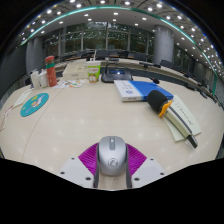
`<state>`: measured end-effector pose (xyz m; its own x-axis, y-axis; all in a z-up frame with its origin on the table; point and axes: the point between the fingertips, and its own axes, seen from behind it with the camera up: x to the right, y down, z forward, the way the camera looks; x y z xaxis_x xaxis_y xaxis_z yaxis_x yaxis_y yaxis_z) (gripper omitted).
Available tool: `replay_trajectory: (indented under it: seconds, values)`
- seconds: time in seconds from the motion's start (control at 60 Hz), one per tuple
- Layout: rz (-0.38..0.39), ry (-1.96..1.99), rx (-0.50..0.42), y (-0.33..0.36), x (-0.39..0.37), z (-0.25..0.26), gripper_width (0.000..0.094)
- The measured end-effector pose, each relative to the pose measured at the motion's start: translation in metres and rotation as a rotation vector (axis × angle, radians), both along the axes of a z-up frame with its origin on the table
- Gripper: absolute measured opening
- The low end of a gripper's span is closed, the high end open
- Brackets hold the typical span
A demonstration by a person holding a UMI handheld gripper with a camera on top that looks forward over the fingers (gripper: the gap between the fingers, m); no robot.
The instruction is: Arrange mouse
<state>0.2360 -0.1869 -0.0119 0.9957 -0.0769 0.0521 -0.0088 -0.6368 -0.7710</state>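
A grey wireless mouse with a dark scroll wheel sits between my two fingers, over the pale tabletop. My gripper is shut on the mouse. The magenta pads press against its left and right sides, and its nose points forward, away from me. The rear of the mouse is hidden by the gripper body.
A teal round disc lies ahead to the left, with bottles behind it. Ahead to the right are a white and blue book, a blue object with an orange piece, and a long pale notebook. A dark mat lies farther back.
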Motion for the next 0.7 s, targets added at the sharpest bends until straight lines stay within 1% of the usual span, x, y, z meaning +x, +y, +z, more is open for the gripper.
replay_trajectory:
  seconds: [0.05,0.117,0.15,0.233,0.35,0.4,0.467,0.55,0.583,0.65,0.7]
  values:
    - [-0.017,-0.013,-0.006,-0.001,0.002,0.004,0.0369]
    - [-0.052,-0.021,0.013,0.004,0.000,0.021,0.0371]
    - [-0.070,-0.025,0.029,0.008,-0.002,0.036,0.0372]
    - [-0.101,-0.030,0.110,0.029,-0.019,0.088,0.0371]
    - [-0.095,-0.046,0.230,0.074,-0.070,0.172,0.0370]
    - [-0.080,-0.038,0.275,0.094,-0.105,0.204,0.0370]
    - [-0.047,-0.015,0.315,0.123,-0.153,0.234,0.0370]
    - [-0.002,0.024,0.330,0.154,-0.227,0.239,0.0369]
    - [0.018,0.038,0.317,0.169,-0.251,0.236,0.0368]
    - [0.051,0.058,0.296,0.189,-0.302,0.213,0.0368]
    - [0.066,0.072,0.262,0.202,-0.336,0.185,0.0368]
